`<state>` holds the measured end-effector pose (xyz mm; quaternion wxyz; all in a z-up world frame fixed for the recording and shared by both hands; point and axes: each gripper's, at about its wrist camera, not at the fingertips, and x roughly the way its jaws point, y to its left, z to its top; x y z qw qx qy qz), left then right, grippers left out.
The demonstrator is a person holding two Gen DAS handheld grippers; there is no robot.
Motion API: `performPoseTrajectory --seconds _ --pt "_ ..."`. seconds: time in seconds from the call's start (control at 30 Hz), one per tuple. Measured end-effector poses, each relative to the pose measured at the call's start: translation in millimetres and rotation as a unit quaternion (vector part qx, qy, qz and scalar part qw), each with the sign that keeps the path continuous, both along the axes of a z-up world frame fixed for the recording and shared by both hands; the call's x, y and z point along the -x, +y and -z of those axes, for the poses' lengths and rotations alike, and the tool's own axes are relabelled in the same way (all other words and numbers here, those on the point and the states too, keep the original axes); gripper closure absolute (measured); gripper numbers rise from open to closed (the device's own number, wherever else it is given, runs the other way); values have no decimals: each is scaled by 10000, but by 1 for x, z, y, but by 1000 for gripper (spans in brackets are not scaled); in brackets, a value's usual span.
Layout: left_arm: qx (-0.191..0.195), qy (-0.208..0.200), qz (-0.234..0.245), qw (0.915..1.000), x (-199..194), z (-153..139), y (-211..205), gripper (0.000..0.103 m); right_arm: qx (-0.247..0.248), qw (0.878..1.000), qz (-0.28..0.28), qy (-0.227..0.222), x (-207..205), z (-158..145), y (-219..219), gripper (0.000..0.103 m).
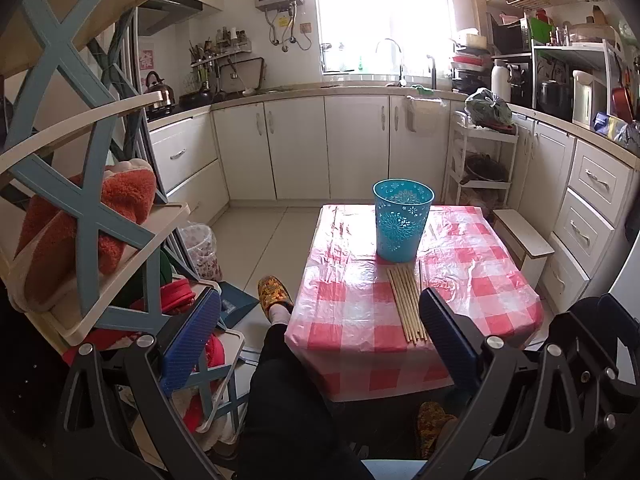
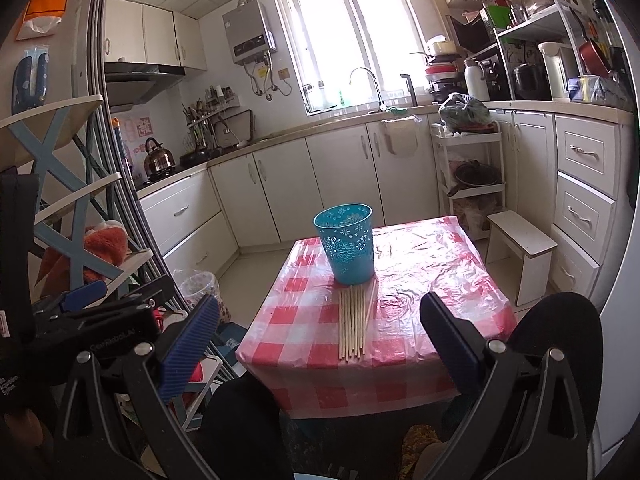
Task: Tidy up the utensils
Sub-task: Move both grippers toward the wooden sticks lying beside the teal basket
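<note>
Slipper (image 1: pixel 273 293) in left view only

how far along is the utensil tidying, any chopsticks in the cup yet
Done: nothing visible. The chopsticks all lie in a row on the checked tablecloth, just in front of the upright blue cup; none stick out of its rim.
In hand: nothing. The left gripper and right gripper are both open and held back from the table.
Left: picking up the chopsticks and standing them in the cup.

The left tongs (image 1: pixel 316 336) had black frames, silver screws and ribbed blue pads (image 1: pixel 191 340). The person wore black trousers (image 1: pixel 288 408) and yellow patterned slippers (image 1: pixel 274 293).
</note>
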<state>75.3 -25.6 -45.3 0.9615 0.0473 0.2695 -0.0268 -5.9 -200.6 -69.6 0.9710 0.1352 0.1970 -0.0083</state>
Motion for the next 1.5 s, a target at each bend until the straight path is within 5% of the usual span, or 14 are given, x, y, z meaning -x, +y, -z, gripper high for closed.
performPoseTrajectory --seconds 0.97,1.5 --pt "-142 519 59 9985 -43 28 -15 8 -5 9991 110 419 -40 18 -16 7" --pt "22 750 73 9972 -101 45 -25 8 87 9975 135 682 -93 32 -29 7"
